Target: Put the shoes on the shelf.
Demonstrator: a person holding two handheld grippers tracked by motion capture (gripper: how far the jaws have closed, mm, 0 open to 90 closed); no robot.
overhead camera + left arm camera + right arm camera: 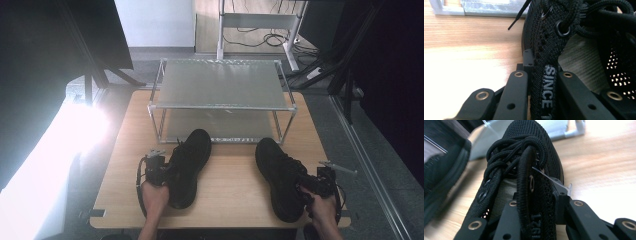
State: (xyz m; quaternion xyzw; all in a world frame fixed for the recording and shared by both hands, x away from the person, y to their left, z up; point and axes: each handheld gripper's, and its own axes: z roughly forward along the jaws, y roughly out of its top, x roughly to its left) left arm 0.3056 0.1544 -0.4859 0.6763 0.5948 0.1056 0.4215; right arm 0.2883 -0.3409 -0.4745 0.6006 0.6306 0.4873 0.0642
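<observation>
Both shoes lie on the surface [225,175] before the rack [220,95]; left gripper [159,170] jaws clamped on left shoe [187,165] collar, right gripper [320,184] jaws on right shoe [280,175] collar, probably for lifting onto a shelf.

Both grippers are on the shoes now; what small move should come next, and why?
Probably a short lift of both shoes off the table. The left gripper is clamped on the left shoe's collar wall, the right gripper on the right shoe's collar, and both soles rest on the wood, toes toward the empty rack.
</observation>
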